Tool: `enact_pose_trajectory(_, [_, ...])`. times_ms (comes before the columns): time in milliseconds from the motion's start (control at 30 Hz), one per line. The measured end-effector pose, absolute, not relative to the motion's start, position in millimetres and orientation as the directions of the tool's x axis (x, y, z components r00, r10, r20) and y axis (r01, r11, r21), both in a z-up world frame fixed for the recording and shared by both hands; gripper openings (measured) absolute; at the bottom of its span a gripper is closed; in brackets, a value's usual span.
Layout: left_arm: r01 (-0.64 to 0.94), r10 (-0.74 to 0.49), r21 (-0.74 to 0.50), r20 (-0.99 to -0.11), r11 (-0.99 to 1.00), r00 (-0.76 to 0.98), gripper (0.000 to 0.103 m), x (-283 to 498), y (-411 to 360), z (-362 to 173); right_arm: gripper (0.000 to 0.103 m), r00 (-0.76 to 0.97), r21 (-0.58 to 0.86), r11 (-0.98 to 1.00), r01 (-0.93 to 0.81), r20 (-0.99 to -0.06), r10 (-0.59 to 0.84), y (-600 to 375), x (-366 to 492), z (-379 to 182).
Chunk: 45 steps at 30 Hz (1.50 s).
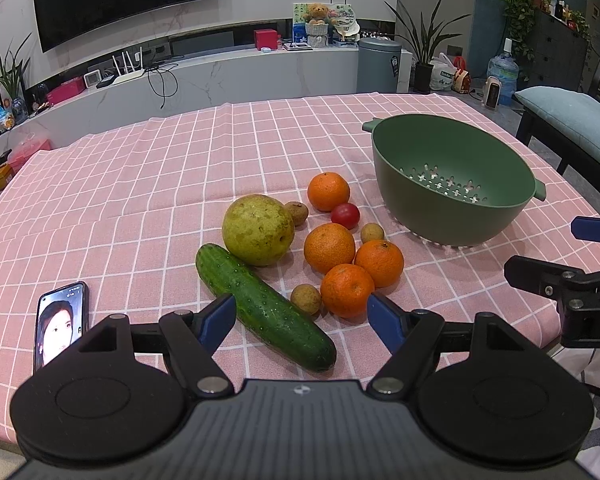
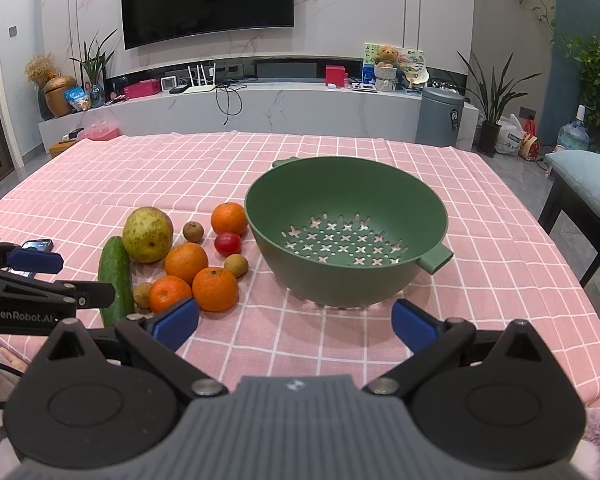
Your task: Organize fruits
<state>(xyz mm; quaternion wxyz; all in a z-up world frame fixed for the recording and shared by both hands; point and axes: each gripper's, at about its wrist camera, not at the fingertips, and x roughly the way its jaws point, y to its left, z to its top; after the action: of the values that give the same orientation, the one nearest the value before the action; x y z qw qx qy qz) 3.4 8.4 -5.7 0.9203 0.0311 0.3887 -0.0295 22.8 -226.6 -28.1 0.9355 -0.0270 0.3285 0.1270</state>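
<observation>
Green and empty, the colander (image 2: 346, 232) stands on the pink checked counter (image 1: 140, 184), with the fruit heaped just beside it on its left. Nearest the left hand-held gripper (image 1: 301, 316) lie the cucumber (image 1: 264, 306) and an orange (image 1: 347, 290); the cucumber's long axis slants diagonally between its wide-open, empty fingers. Facing the colander, the right hand-held gripper (image 2: 296, 320) is also spread wide, holding nothing. Judging by reach, the left is better placed for the first pick.
</observation>
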Motion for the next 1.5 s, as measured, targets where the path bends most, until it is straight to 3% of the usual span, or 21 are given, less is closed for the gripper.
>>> enact_pose_trajectory(900, [0.076,-0.03,0.032,-0.719,0.997,0.695,0.088,3.8,7.8,-5.5,0.099,0.747,0.042,0.966,-0.254,-0.627,0.223,-226.9,24.5,-28.6])
enact_pose_trajectory(1033, [0.07,-0.021,0.035,-0.734,0.997,0.679,0.08,10.3,7.2,-5.1,0.098,0.743,0.063,0.966,-0.252,-0.627,0.235,-226.0,31.4,-26.0])
enact_pose_trajectory(1200, [0.075,-0.054,-0.007,-0.753,0.997,0.655,0.069,24.7,13.6,-4.4,0.083,0.727,0.076,0.957,-0.28,-0.634,0.263,-216.7,43.5,-26.4])
enact_pose_trajectory(1267, [0.089,-0.073,-0.02,-0.759,0.996,0.647,0.057,32.2,16.7,-3.9,0.074,0.711,0.082,0.952,-0.293,-0.647,0.275,-210.2,50.4,-29.1])
enact_pose_trajectory(1333, [0.089,-0.092,-0.046,-0.765,0.995,0.637,0.054,41.1,22.1,-3.7,0.068,0.688,0.108,0.947,-0.304,-0.663,0.296,-204.5,58.3,-32.6])
enact_pose_trajectory(1433, [0.061,-0.093,-0.071,-0.764,0.996,0.639,0.054,53.9,32.3,-4.2,0.065,0.659,0.147,0.943,-0.3,-0.682,0.316,-197.2,71.9,-38.0])
enact_pose_trajectory(1500, [0.041,-0.072,-0.059,-0.762,0.997,0.644,0.06,62.1,37.1,-4.9,0.061,0.645,0.178,0.941,-0.287,-0.691,0.327,-194.3,80.8,-42.2])
